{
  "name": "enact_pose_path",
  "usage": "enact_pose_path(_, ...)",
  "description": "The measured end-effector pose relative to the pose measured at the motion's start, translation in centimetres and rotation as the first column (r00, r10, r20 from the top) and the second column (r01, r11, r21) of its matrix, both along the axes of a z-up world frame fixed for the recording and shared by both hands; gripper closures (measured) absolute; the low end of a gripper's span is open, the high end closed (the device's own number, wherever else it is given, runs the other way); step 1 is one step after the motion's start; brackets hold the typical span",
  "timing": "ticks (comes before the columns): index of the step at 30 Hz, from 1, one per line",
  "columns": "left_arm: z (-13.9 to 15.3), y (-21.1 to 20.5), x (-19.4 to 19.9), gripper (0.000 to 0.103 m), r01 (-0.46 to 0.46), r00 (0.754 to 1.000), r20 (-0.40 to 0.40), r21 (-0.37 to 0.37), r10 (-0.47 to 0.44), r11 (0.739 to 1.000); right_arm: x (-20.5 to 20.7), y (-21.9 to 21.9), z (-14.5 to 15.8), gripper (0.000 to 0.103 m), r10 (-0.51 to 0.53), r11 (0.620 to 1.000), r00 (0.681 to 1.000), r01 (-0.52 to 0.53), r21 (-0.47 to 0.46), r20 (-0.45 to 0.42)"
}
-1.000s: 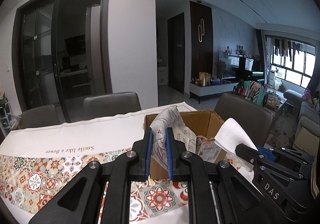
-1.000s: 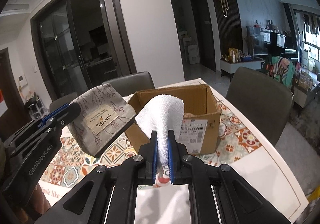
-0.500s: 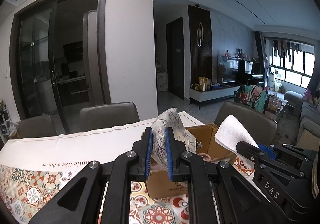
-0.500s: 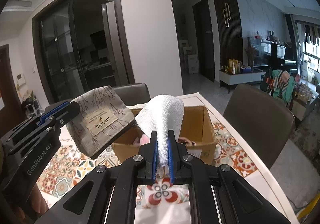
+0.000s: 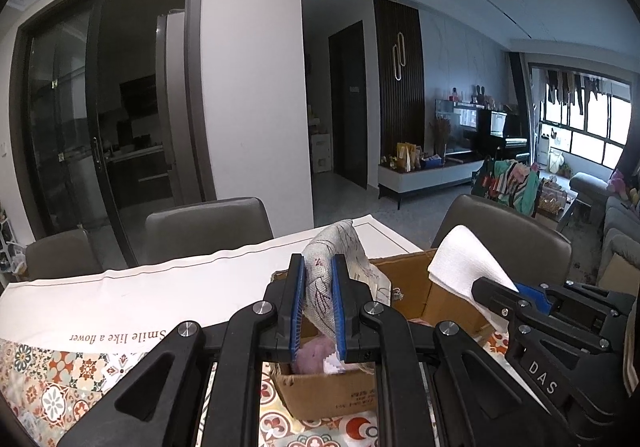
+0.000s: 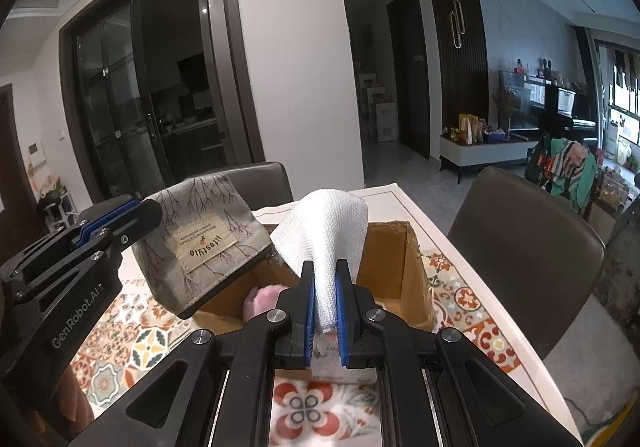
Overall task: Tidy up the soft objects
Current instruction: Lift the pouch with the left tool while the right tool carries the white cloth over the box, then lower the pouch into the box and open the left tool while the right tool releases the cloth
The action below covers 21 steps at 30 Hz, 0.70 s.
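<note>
Both tongs are loaded and poised over the cardboard box on the worktop. The left tongs are clamped on a grey fabric pouch, printed with bare branches and stitched with a small label, which hangs at a tilt over the box's left rim in the right wrist view. The right tongs are squeezed on a white waffle-weave cloth that rises between the blue pads and flops over in a soft cone above the box opening. Down inside the box there is already something pink and fluffy, so the collecting looks well under way. How will these two handle? Light and limp, I'd say: the cloth has no stiffness at all and will simply fall where it is let go, so a pinch on a bunched fold suits it better than a single edge, which could slide out. The pouch looks firmer, a lined, flat piece that keeps its shape, and a grip on its corner, as now, lets the rest swing. Nothing here looks fragile; the risk is rather a piece draping over the box wall than dropping inside. The patterned tablecloth lies beneath the box, grey chairs around.
</note>
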<state>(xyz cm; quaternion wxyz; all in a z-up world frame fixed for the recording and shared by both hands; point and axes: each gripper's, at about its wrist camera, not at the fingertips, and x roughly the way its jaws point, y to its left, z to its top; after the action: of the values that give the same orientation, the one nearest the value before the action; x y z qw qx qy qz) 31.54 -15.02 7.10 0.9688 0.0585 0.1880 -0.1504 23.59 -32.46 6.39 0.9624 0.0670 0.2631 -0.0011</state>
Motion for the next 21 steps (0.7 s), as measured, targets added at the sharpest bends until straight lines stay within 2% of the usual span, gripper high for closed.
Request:
enact_pose_path(10, -2.0, -1.2, 3.5, 0.088, 0.000, 0.998, -0.065, 0.013, 0.001, 1.000, 3.6, -0.9, -1.5, 0.093, 0.008, 1.000, 0.999, -0.009, -0.020, -0.038)
enact_pose_path(17, -3.7, -2.5, 4.8, 0.088, -0.003, 0.995, -0.102, 0.086, 0.011, 0.996, 5.4, -1.1, -2.9, 0.093, 0.026, 1.000, 0.996, -0.026, 0.000, -0.091)
enact_pose_path(21, -4.5, -2.6, 5.7, 0.088, 0.005, 0.988, -0.153, 0.085, 0.008, 0.996, 6.4, -0.9, -3.5, 0.093, 0.033, 0.999, 0.993, -0.034, -0.002, -0.117)
